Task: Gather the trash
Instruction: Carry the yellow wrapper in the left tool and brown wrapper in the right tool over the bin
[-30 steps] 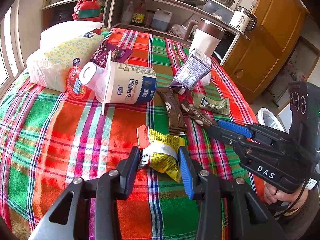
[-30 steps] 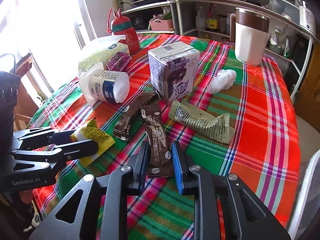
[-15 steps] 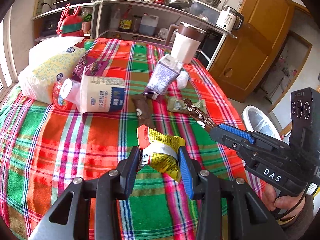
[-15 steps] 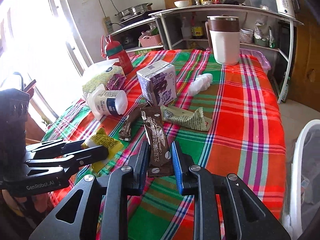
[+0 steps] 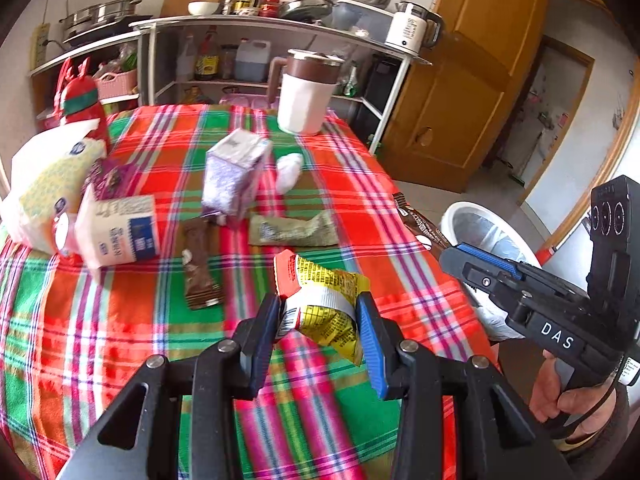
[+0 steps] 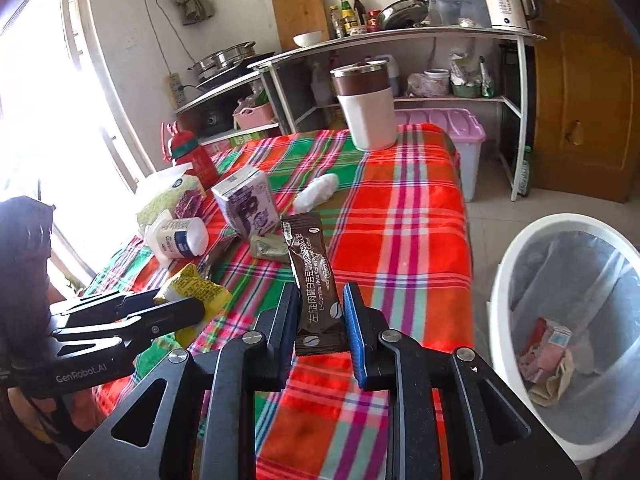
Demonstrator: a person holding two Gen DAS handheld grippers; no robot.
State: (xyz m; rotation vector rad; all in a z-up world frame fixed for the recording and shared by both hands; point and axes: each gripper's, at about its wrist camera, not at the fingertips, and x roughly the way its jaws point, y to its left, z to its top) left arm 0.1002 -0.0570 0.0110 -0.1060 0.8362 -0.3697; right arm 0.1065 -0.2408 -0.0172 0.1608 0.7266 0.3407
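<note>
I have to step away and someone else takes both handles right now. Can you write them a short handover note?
Left tongs: shut on the yellow wrapper, lifted off the table.
Right tongs: shut on the brown coffee sachet, also lifted.
White bin stands on the floor beside the table, some trash already inside.
Left: drop both, then fetch the green sachet, second brown sachet, purple carton, yogurt cup, crumpled tissue.

black tongs point(image 5: 318, 320) w/ blue pads, silver screws

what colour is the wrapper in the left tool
Yellow with a red end, clearest in the left wrist view.
</note>
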